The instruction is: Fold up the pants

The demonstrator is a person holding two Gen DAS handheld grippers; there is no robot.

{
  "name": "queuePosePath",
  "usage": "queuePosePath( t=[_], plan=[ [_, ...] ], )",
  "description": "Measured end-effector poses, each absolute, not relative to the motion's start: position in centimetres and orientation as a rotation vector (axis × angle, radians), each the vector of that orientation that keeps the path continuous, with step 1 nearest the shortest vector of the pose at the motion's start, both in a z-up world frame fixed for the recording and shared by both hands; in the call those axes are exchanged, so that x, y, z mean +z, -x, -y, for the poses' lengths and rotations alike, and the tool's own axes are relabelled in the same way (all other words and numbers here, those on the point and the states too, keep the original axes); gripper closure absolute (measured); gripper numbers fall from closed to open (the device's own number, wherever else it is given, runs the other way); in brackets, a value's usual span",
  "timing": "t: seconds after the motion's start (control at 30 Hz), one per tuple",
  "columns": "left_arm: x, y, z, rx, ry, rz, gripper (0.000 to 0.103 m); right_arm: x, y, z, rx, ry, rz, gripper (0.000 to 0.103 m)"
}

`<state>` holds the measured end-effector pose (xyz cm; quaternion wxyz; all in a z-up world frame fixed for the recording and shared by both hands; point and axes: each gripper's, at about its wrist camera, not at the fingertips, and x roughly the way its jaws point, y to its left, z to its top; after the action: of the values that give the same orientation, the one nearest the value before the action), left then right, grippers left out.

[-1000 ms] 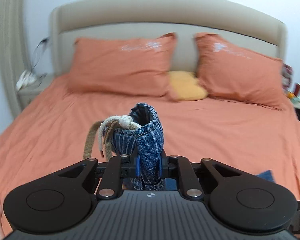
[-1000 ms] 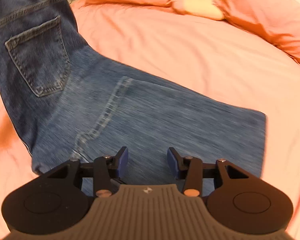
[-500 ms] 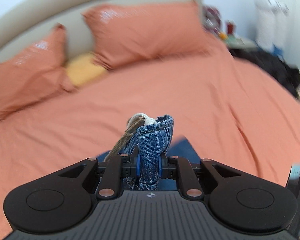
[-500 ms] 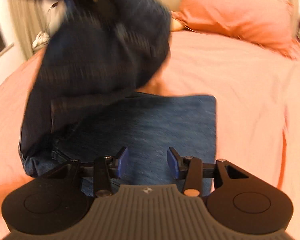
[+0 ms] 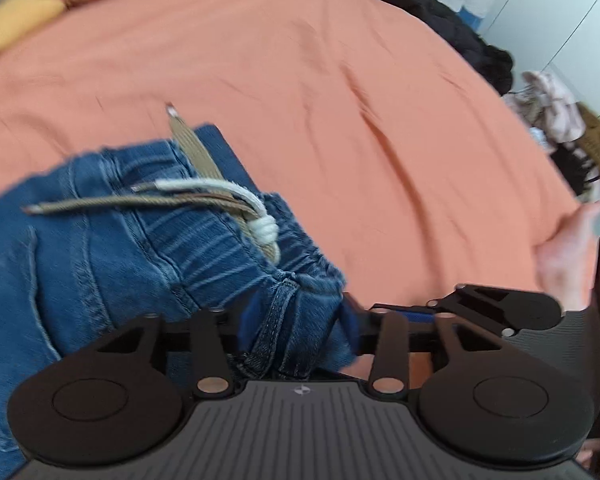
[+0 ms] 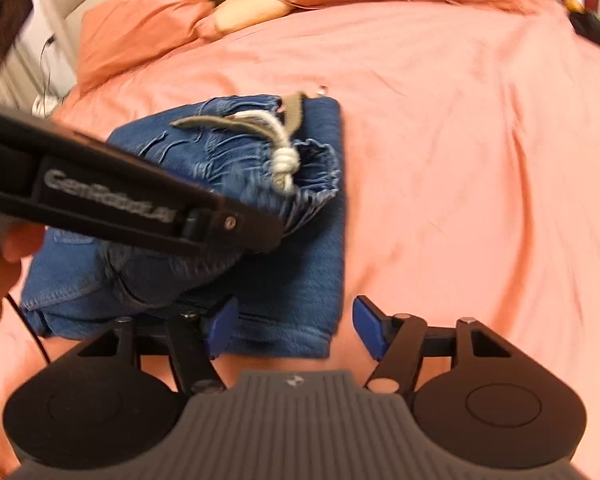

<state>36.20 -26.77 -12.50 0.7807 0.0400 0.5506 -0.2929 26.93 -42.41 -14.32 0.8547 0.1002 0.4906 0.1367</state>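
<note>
On the near part of the orange bedsheet (image 6: 460, 140) lie the blue denim pants (image 6: 308, 264), doubled over so the gathered waistband with its knotted drawstring (image 6: 286, 160) rests on top of the lower layer, whose straight right edge and near hem are exposed. Right of that edge and beyond the pants toward the pillows (image 6: 148, 28) the sheet is bare and wrinkled, giving wide room; the bed's right border is crowded by dark clothing (image 5: 452, 28) and a heap of pale laundry (image 5: 548, 108) off the mattress. The left gripper (image 5: 298, 320) has its blue pads set around a bunched fold of the waistband, though the gap looks fairly wide and motion blur keeps me from telling whether it is pinching or letting go. Its own camera shows the drawstring's tan and white ends splayed over the denim, and the right gripper (image 5: 416, 314) low at right with a hand (image 5: 568, 256) behind it. The right wrist view shows what that one cannot: the whole folded stack and the left tool's black body crossing over it from the left. The right gripper (image 6: 296, 328) stands wide open and holds nothing, its left finger (image 6: 220, 326) over the near hem, its right one over bare sheet beside the pants' corner. A yellowish cushion (image 5: 20, 16) sits between the pillows.
</note>
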Motion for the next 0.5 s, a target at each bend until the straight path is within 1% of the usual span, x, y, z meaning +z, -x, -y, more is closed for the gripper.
queuePosePath(
  t=[0.07,0.1,0.17,0.27,0.37,0.5],
  plan=[
    [-12.0,-36.4,25.4,-0.659,-0.021,-1.197,0.046,-13.9,-26.7,42.7,0.286,-0.234,-1.029,0.042],
    [-11.5,-36.2,24.5,-0.673,0.009,-1.198,0.043,-13.8,-26.7,42.7,0.283,-0.231,-1.024,0.042],
    [-10.4,-36.3,22.4,-0.692,0.051,-1.191,0.041,-13.2,-26.5,42.9,0.278,-0.230,-1.000,0.038],
    [-8.8,-36.4,19.1,-0.645,-0.001,-1.130,0.041,-11.8,-26.3,43.4,0.259,-0.258,-0.960,0.032],
    [-7.9,-36.0,15.7,-0.577,-0.065,-1.071,0.041,-10.0,-26.7,44.0,0.243,-0.307,-0.906,0.032],
    [-8.4,-35.4,11.8,-0.489,-0.147,-1.055,0.041,-9.0,-28.9,43.4,0.259,-0.352,-0.867,0.033]
  ],
)
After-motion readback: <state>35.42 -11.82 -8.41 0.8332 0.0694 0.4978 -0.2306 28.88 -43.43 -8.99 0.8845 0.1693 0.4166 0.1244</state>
